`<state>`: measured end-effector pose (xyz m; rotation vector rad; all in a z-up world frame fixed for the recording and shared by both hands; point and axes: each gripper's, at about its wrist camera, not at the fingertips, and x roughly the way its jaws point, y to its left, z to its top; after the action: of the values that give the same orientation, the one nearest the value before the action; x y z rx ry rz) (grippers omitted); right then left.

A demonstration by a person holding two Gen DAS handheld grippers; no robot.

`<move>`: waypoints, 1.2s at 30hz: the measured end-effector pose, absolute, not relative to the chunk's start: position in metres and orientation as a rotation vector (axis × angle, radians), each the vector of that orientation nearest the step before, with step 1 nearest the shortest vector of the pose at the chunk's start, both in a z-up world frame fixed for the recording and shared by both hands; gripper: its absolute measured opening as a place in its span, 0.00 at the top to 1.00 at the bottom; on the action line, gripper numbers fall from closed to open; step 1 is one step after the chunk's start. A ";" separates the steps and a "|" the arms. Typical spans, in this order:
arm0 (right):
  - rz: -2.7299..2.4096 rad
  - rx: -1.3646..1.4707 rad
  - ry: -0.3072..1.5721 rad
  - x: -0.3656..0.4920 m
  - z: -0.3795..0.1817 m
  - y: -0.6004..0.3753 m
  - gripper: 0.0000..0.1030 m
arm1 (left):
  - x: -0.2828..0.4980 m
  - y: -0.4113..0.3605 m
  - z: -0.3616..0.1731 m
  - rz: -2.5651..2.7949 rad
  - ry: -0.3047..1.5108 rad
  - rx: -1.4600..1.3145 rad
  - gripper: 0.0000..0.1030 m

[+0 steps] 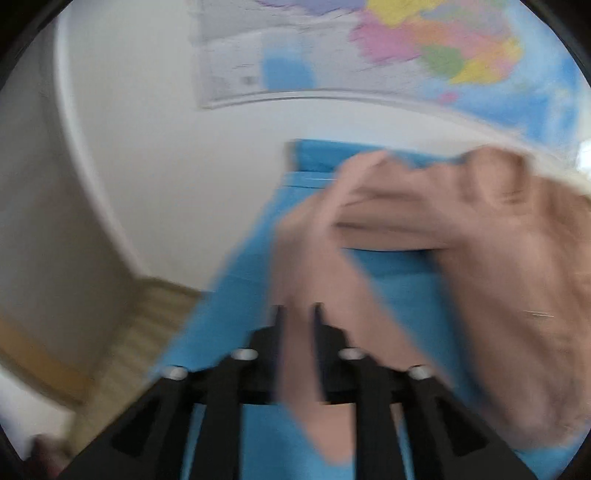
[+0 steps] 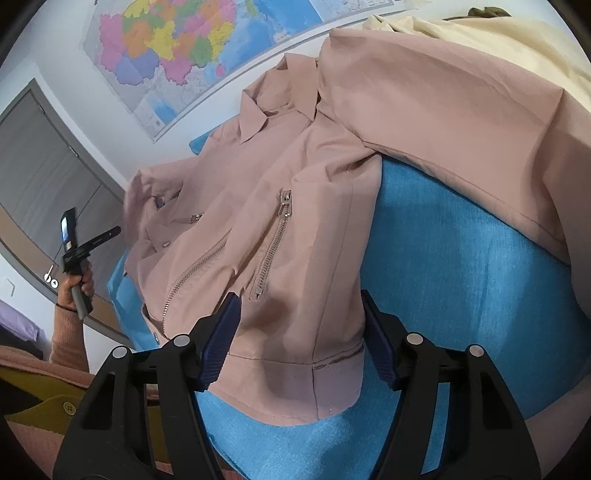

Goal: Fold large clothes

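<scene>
A dusty-pink zip jacket [image 2: 295,221] lies on a blue cloth-covered surface [image 2: 461,277]. One sleeve [image 2: 443,103] is folded across the upper right. My right gripper [image 2: 299,339] is open, its blue-padded fingers straddling the jacket's bottom hem. My left gripper [image 1: 297,317] is nearly shut on a strip of the pink jacket [image 1: 295,266] and holds it lifted; this view is blurred. The left gripper also shows in the right wrist view [image 2: 92,229], held up at the jacket's left side.
A coloured wall map [image 2: 177,48] hangs behind. A cream garment [image 2: 498,33] lies at the far right. A grey door [image 2: 40,158] is at left. Wooden floor [image 1: 155,314] shows beside the blue surface [image 1: 229,314].
</scene>
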<state>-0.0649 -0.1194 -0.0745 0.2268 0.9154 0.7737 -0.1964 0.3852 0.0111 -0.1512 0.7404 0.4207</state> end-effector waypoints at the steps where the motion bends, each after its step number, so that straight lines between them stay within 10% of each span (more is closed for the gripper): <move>1: 0.774 0.231 0.918 -0.065 -0.075 -0.120 0.37 | -0.202 0.378 0.010 0.364 0.731 -0.151 0.59; 7: 0.803 0.247 0.937 -0.066 -0.080 -0.120 0.30 | -0.217 0.326 -0.018 -0.016 0.710 -0.246 0.49; 10: 0.819 0.254 0.937 -0.067 -0.082 -0.118 0.32 | -0.214 0.306 -0.029 -0.106 0.711 -0.246 0.22; 14: 0.835 0.262 0.944 -0.065 -0.084 -0.112 0.82 | -0.198 0.281 -0.038 -0.248 0.705 -0.277 0.17; 15: 0.858 0.292 0.939 -0.064 -0.083 -0.112 0.85 | -0.192 0.276 -0.040 -0.266 0.714 -0.279 0.19; 17: 0.895 0.332 0.912 -0.065 -0.074 -0.113 0.90 | -0.179 0.258 -0.045 -0.255 0.742 -0.237 0.76; 19: 0.928 0.365 0.876 -0.068 -0.060 -0.113 0.91 | -0.174 0.251 -0.040 -0.248 0.741 -0.218 0.95; 29: 1.119 0.410 0.614 -0.112 0.035 -0.134 0.91 | -0.240 0.275 0.065 -0.315 0.454 -0.248 0.96; 32: 1.037 0.249 0.692 -0.118 0.023 -0.130 0.80 | -0.246 0.268 0.051 -0.289 0.501 -0.131 0.80; 35: 0.825 0.066 0.904 -0.101 -0.017 -0.121 0.29 | -0.232 0.273 0.029 -0.148 0.590 -0.059 0.42; 36: 0.744 0.017 0.945 -0.095 -0.026 -0.122 0.31 | -0.228 0.282 0.028 -0.120 0.583 -0.080 0.41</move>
<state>-0.0948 -0.1219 -0.0259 0.0167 0.9448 0.7440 -0.2280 0.2823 0.0278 -0.0799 0.5828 -0.1203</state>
